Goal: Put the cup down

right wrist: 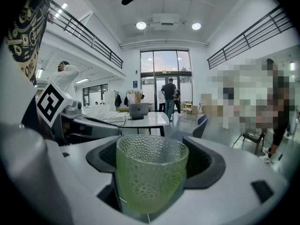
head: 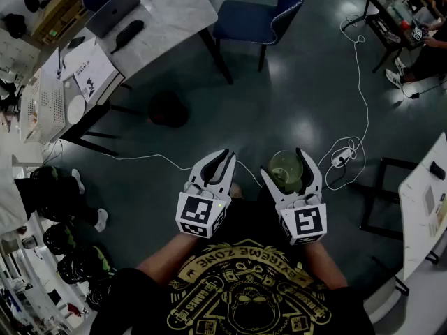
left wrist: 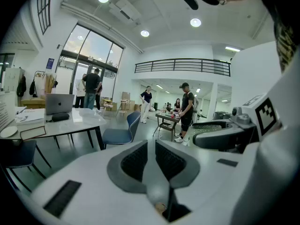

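Cup [right wrist: 151, 172] of green dimpled glass stands upright between the fingers of the right gripper [head: 286, 165], whose jaws are spread wide and bear on its two sides; its long axis runs vertical, rim up. Left gripper [head: 222, 158], just beside on the left, has its jaws drawn nearly together with nothing between them, so the right hand alone carries the load. Judgement: the set-down turns on what lies under the fingers, and no surface does. Head view shows only dark floor [head: 279, 82] well below both grippers, one white table [head: 426, 201] well off to the right of the fingers, and a second table [head: 167, 12] far ahead and to the left. Right gripper view confirms the grip and the upright stance but hides the ground beneath; it shows a laptop [right wrist: 138, 109] on that far table.
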{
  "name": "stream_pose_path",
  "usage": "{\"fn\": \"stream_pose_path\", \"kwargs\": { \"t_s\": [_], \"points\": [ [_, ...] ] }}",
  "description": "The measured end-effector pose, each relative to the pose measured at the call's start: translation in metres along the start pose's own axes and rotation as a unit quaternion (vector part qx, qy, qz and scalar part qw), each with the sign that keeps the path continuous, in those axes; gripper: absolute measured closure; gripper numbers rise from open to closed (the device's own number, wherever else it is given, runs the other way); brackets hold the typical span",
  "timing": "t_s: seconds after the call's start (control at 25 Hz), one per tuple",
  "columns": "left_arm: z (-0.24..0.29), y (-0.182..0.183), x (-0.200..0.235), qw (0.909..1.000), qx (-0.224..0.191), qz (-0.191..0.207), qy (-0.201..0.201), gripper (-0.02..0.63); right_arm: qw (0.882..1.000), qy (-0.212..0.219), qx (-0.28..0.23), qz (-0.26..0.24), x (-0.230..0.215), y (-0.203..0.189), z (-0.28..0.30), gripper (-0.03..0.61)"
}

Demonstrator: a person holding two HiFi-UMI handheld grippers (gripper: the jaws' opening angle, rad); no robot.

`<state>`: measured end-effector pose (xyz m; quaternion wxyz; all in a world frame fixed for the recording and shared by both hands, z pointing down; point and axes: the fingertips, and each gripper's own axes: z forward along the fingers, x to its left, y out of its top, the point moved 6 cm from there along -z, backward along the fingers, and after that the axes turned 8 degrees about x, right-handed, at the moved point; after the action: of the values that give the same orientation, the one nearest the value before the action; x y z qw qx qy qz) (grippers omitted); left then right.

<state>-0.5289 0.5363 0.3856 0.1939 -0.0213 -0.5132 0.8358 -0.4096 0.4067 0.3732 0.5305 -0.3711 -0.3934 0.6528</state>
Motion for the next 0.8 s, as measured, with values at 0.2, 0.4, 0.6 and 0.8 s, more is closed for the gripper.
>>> {"fn": "stream_pose_path", "kwargs": {
  "t_s": [0.2, 0.4, 0.6, 0.8],
  "points": [
    [-0.0026, 0.0009, 0.0036, 1.0000, 0.003, 0.004, -0.005, 0.552, 1.000, -0.015, 0.008, -0.007, 0.0000, -0.0003, -0.0008, 0.184],
    [-0.0028, -0.0010, 0.0057, 0.9999, 0.008, 0.004, -0.007, 0.551, 1.000, -0.021, 0.009, 0.002, 0.0003, 0.0001, -0.0004, 0.184],
    [-0.0018, -0.0054, 0.0068, 0.9998, 0.017, 0.005, -0.012, 0.551, 1.000, -0.025, 0.014, 0.007, 0.0015, -0.0010, 0.0004, 0.184],
    [0.0061, -0.0032, 0.0010, 0.9997, 0.018, 0.006, -0.016, 0.552, 0.999, -0.029, 0.016, 0.012, -0.0070, 0.0000, -0.0003, 0.184]
  ]
}}
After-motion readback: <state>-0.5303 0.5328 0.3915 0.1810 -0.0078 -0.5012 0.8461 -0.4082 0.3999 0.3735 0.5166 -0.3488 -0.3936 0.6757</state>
